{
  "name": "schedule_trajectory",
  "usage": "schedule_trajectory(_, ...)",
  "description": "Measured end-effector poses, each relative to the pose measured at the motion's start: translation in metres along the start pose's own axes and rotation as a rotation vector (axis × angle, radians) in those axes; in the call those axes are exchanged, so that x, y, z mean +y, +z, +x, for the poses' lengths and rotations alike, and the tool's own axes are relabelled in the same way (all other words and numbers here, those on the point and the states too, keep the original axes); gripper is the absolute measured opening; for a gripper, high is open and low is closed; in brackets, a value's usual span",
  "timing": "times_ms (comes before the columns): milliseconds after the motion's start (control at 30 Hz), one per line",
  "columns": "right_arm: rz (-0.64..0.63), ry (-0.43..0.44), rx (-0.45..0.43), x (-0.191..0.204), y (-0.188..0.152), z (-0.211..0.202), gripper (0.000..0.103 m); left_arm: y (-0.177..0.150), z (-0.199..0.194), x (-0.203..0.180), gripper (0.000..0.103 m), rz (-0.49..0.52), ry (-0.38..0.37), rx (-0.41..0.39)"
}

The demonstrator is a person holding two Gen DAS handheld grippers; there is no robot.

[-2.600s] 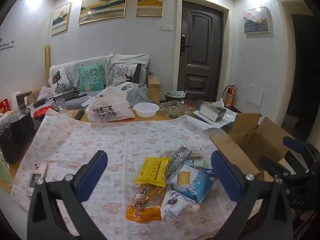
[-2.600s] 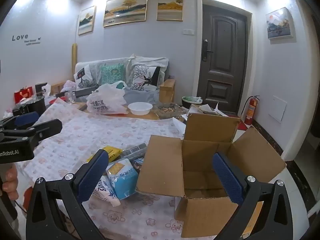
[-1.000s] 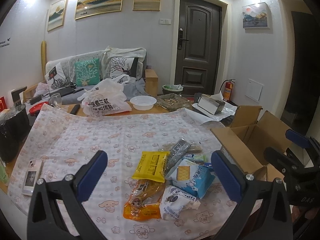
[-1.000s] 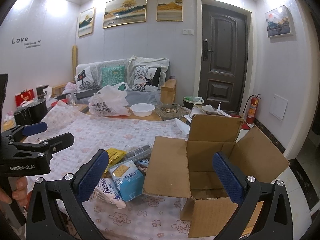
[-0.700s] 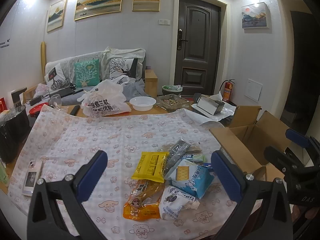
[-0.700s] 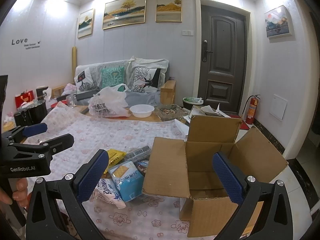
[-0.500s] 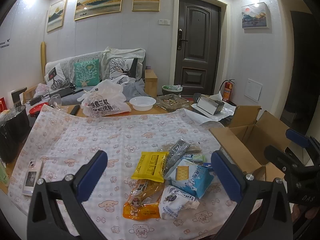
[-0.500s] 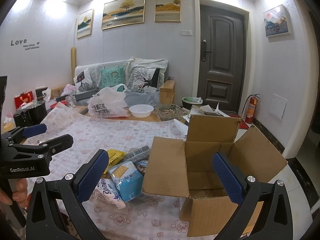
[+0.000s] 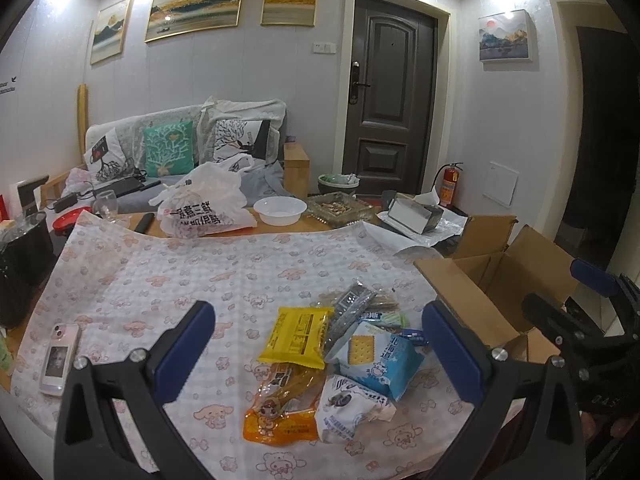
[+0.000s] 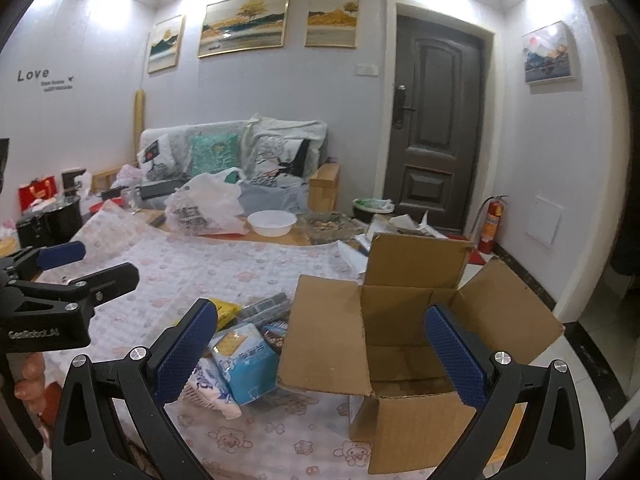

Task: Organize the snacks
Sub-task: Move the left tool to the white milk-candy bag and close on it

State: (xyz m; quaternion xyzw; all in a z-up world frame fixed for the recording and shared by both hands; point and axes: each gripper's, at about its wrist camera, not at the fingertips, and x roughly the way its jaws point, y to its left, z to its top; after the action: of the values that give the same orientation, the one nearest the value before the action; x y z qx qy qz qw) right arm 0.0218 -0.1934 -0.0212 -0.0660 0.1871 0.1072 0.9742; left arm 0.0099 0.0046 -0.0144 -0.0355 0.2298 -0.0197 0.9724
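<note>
A white cloth printed with pale pink cartoon figures covers the surface, bearing a yellow packet, an orange pouch, a light-blue cracker bag and a white-and-blue wrapper, beside a plain brown cardboard box.

A cartoon-print tablecloth carries a snack pile, cardboard box and phone.
</note>
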Motion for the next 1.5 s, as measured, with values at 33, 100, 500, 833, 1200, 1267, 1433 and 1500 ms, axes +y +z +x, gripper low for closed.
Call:
schedule_trajectory(33, 0.003, -0.006, 0.000, 0.002, 0.001, 0.001, 0.103, 0.001, 0.000, 0.002, 0.102, -0.003, -0.005, -0.004)
schedule_trajectory(100, 0.000, 0.009, 0.007, 0.006, 0.003, 0.004, 0.103, 0.002, 0.000, 0.011, 0.102, -0.014, -0.008, -0.010)
schedule_trajectory(500, -0.124, 0.262, 0.118, 0.082, -0.014, 0.038, 0.051, -0.018, 0.040, 0.082, 0.102, -0.087, -0.040, 0.103)
schedule_trajectory(833, 0.004, 0.483, 0.361, 0.092, -0.073, 0.094, 0.048, -0.051, 0.080, 0.104, 0.102, -0.121, -0.157, 0.180)
schedule_trajectory(1200, 0.032, 0.539, 0.395, 0.076, -0.084, 0.099, 0.070, -0.063, 0.096, 0.052, 0.101, -0.013, -0.482, 0.306)
schedule_trajectory(1267, 0.028, 0.537, 0.403, 0.076, -0.085, 0.101, 0.075, -0.068, 0.101, 0.043, 0.093, -0.017, -0.521, 0.340)
schedule_trajectory(1433, 0.069, 0.565, 0.423, 0.071, -0.092, 0.109, 0.082, -0.081, 0.116, 0.033, 0.064, -0.049, -0.547, 0.414)
schedule_trajectory(1500, 0.070, 0.575, 0.429, 0.071, -0.095, 0.110, 0.086, -0.084, 0.117, 0.033, 0.059, -0.065, -0.573, 0.427)
